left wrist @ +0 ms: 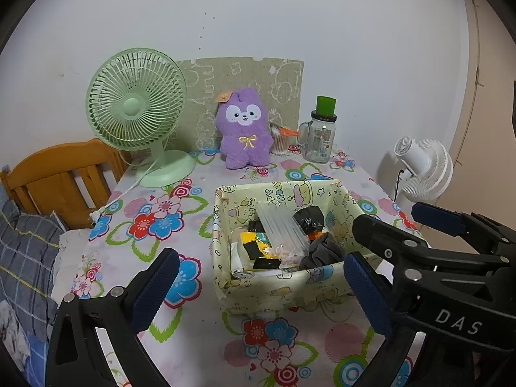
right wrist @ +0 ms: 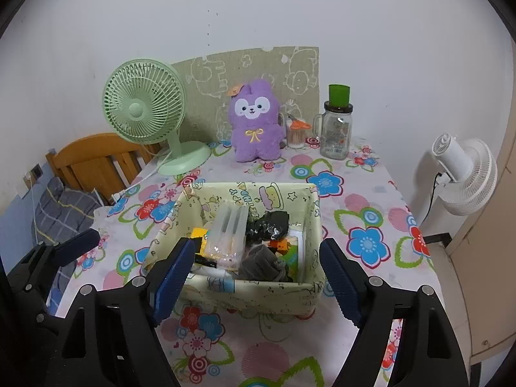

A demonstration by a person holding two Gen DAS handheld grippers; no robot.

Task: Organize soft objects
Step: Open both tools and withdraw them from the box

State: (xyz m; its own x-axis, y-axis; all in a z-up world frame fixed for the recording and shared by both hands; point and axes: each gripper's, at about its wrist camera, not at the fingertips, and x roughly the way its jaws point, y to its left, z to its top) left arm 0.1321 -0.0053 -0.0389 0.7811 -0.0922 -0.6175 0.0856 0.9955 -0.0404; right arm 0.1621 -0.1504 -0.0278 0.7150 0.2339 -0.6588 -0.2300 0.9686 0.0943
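Observation:
A cream cartoon-print fabric box [left wrist: 280,287] [right wrist: 258,293] sits mid-table. It holds a grey cloth [left wrist: 325,251] [right wrist: 262,262], a crumpled black bag [left wrist: 309,217] [right wrist: 267,225], a clear plastic packet [left wrist: 283,229] [right wrist: 227,235] and small yellow items. A purple plush toy [left wrist: 243,129] [right wrist: 254,119] sits upright at the table's back. My left gripper [left wrist: 261,290] is open, just in front of the box, with nothing between its pads. My right gripper [right wrist: 258,282] is open over the box's near wall and holds nothing. Its fingers [left wrist: 435,219] show beside the box's right side.
A green desk fan [left wrist: 135,103] stands back left, its cord trailing off the table's left edge. A glass jar with a green lid [left wrist: 319,135] and a cotton-swab tub [left wrist: 280,142] stand right of the plush. A white floor fan [right wrist: 464,174] is off to the right, a wooden frame [left wrist: 58,177] and plaid bedding to the left.

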